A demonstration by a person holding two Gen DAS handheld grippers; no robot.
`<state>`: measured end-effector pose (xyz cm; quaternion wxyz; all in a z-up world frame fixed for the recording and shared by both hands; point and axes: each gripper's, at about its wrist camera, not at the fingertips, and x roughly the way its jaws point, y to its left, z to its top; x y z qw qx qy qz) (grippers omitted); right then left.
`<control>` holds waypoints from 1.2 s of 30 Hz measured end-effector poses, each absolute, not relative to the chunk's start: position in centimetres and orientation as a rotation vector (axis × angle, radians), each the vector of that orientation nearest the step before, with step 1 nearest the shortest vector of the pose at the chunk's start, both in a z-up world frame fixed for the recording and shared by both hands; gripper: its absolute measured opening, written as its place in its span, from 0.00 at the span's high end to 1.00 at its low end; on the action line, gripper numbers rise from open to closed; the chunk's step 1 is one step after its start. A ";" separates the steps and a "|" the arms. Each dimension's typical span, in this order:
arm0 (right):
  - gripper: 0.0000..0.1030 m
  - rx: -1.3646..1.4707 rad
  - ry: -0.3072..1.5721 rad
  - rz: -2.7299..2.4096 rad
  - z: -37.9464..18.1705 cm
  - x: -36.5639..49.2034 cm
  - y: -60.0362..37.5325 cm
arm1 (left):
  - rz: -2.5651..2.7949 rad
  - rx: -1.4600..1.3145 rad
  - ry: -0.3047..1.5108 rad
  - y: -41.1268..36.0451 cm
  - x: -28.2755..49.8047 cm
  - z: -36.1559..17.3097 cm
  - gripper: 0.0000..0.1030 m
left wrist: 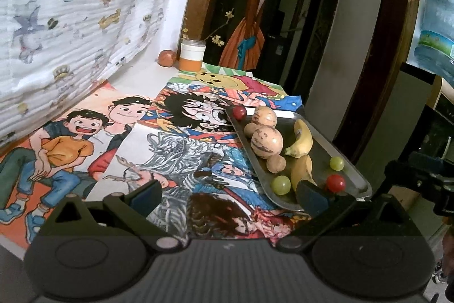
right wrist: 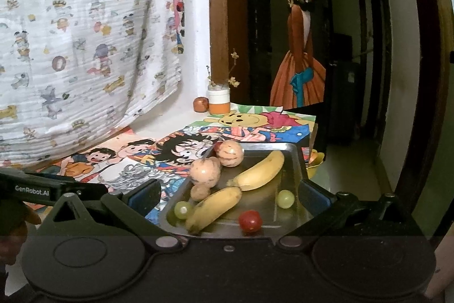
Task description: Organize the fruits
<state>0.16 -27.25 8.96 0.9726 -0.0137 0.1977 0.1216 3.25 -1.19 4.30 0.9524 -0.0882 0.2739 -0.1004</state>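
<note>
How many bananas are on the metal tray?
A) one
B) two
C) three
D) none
B: two yellow bananas lie on the tray, one banana nearer the back and the other banana nearer the front edge, among the round fruits.

Dim indoor light, brighter at left; fisheye edges curve, corners black, slightly soft.
</note>
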 end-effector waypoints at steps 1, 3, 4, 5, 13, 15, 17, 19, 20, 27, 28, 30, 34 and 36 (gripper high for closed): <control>0.01 -0.030 0.397 0.247 8.9 0.0 -27.1 | -0.202 -0.181 0.556 -1.0 3.1 4.3 0.00; 0.01 -0.037 0.395 0.242 8.7 -0.4 -26.7 | -0.188 -0.178 0.557 -0.8 2.7 4.2 0.00; 0.01 -0.041 0.396 0.240 8.5 -0.6 -26.5 | -0.176 -0.173 0.558 -0.7 2.5 4.2 0.00; 0.01 -0.045 0.395 0.238 8.4 -0.7 -26.3 | -0.168 -0.168 0.557 -0.6 2.4 4.2 0.00; 0.01 -0.062 0.404 0.241 7.1 -2.2 -25.2 | -0.146 -0.148 0.555 0.0 0.9 3.6 0.00; 0.01 -0.061 0.404 0.240 6.9 -2.5 -25.1 | -0.141 -0.153 0.559 0.2 0.5 3.5 0.00; 0.01 -0.059 0.404 0.241 6.9 -2.5 -25.1 | -0.139 -0.156 0.560 0.4 0.2 3.4 0.00; 0.01 -0.053 0.403 0.240 6.9 -2.7 -25.0 | -0.135 -0.155 0.559 0.5 -0.1 3.4 0.00; 0.01 -0.050 0.400 0.237 6.8 -2.8 -25.0 | -0.135 -0.154 0.558 0.5 -0.2 3.4 0.00; 0.00 -0.034 0.384 0.225 6.6 -3.7 -25.1 | -0.132 -0.148 0.547 0.6 -0.9 3.3 0.00; 0.00 -0.039 0.380 0.225 6.5 -3.8 -25.0 | -0.133 -0.149 0.545 0.7 -0.9 3.3 0.00; 0.00 -0.045 0.368 0.222 6.4 -4.1 -24.9 | -0.132 -0.150 0.543 0.8 -1.0 3.2 0.00; 0.00 -0.041 0.348 0.217 6.0 -4.5 -24.7 | -0.126 -0.149 0.543 0.9 -1.1 2.8 0.00; 0.00 -0.042 0.340 0.204 5.7 -4.6 -24.7 | -0.123 -0.153 0.541 1.0 -1.1 2.6 0.00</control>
